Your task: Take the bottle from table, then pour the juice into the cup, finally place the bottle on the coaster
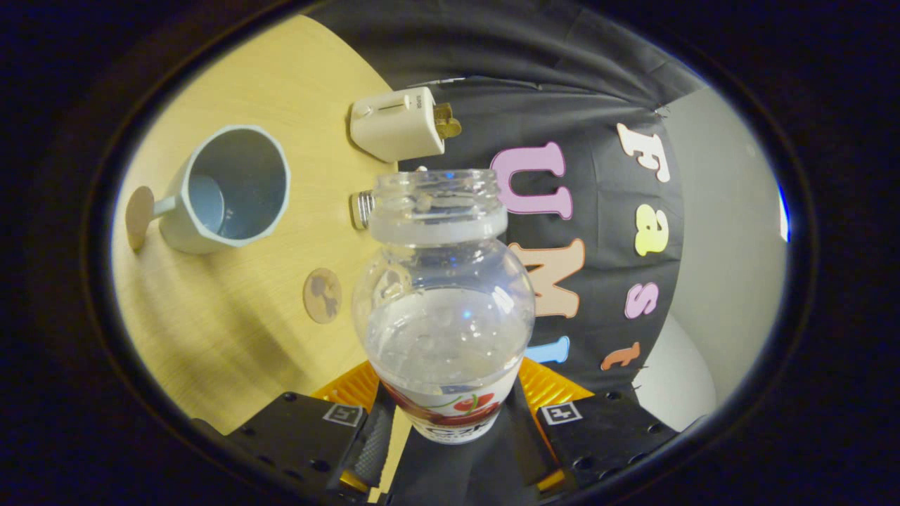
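My gripper (448,414) is shut on a clear plastic bottle (444,295), one finger pressing each side of its labelled lower part. The bottle has no cap and holds clear liquid up to about its shoulder. The whole view is rolled, so the wooden table (232,337) runs up one side. A pale blue-grey cup (228,190) with a handle stands on the table beyond and to the side of the bottle's mouth, and its inside looks empty. A small round wooden coaster (322,295) lies on the table between the cup and the bottle. Another round wooden disc (138,217) sits by the cup's handle.
A white toaster (397,126) with a slice in its slot stands at the table's back edge near the cloth wall. A small ribbed metal cap-like object (362,209) shows just behind the bottle's neck. A pale wall lies past the cloth.
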Demonstrator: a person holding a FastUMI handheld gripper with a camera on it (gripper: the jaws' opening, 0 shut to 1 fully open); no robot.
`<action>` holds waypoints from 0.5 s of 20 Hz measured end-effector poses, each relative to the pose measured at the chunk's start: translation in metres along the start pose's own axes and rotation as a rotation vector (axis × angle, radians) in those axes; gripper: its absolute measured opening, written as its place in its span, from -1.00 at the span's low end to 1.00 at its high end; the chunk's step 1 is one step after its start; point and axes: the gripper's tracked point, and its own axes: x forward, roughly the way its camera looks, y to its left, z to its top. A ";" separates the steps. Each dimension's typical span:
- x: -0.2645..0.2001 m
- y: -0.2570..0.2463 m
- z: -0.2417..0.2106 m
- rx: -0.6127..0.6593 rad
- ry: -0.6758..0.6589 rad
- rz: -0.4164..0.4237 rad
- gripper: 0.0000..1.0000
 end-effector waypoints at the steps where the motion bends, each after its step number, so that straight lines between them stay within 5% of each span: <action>1: 0.000 0.002 0.001 -0.015 0.001 -0.001 0.52; 10: 0.008 0.010 0.006 -0.130 -0.027 0.000 0.52</action>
